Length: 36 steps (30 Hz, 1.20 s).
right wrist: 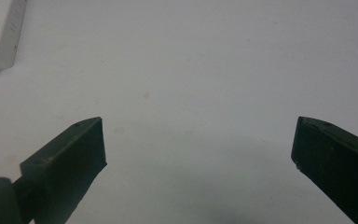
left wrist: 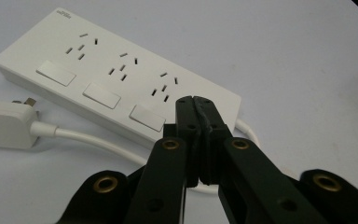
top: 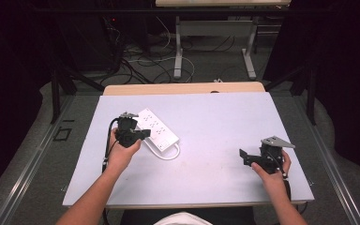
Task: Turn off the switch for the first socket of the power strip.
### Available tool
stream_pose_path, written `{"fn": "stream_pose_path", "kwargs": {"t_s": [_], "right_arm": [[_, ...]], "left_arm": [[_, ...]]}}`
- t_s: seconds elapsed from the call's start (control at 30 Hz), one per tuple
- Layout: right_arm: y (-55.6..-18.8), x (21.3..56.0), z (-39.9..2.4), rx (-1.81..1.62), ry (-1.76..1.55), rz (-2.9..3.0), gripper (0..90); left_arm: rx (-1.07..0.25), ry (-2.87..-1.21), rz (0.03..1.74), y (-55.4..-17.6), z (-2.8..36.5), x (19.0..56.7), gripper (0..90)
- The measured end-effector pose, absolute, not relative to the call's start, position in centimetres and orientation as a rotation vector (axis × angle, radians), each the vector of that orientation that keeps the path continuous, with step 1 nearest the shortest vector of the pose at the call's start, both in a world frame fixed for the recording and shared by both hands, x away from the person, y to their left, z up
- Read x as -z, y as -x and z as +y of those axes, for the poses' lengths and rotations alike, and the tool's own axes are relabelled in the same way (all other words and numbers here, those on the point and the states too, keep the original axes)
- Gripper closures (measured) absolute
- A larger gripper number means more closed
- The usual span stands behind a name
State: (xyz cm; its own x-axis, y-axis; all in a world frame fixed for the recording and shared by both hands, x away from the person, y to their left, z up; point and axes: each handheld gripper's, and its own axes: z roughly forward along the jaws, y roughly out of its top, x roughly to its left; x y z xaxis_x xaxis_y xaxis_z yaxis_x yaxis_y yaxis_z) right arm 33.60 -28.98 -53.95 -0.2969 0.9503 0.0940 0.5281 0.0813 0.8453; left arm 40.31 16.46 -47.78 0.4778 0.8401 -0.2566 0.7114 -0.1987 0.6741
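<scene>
The left claw (left wrist: 196,100) has its two black jaws pressed flat together, and nothing is between them. In the left gripper view the closed tip stands just over the near end of the white power strip (left wrist: 116,81), beside the last of the three rocker switches (left wrist: 147,117). I cannot tell whether the tip touches the strip or only hangs close above it. In the high view the left claw (top: 143,133) is at the left edge of the strip, so this hand is clearly the nearer one.

The power strip (top: 157,129) lies flat on the table (top: 215,154), left of the middle. Its long axis runs diagonally, from the far left toward the near right in the high view. Seen from the left claw, the strip stretches away to the upper left, with its three groups of sockets and three switches in a row. Its white cable (left wrist: 88,140) curls along the near side, and the white plug (left wrist: 7,125) lies loose on the table, not put in any socket.

The right claw (right wrist: 198,144) is wide open and holds nothing; below it is bare table. In the high view the right claw (top: 246,157) rests near the right edge, well apart from the strip.

I judge that the closed left tip is meant to press a switch, so the coming move depends on placing it over that near switch.
</scene>
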Motion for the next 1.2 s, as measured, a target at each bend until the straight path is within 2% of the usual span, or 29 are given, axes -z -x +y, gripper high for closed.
{"fn": "stream_pose_path", "kwargs": {"t_s": [1.2], "right_arm": [[-33.6,54.0,-29.1,-1.123,-1.454,1.879,2.5]], "left_arm": [[-0.238,-1.964,1.413,-43.9,15.3,51.1,90.0]]}}
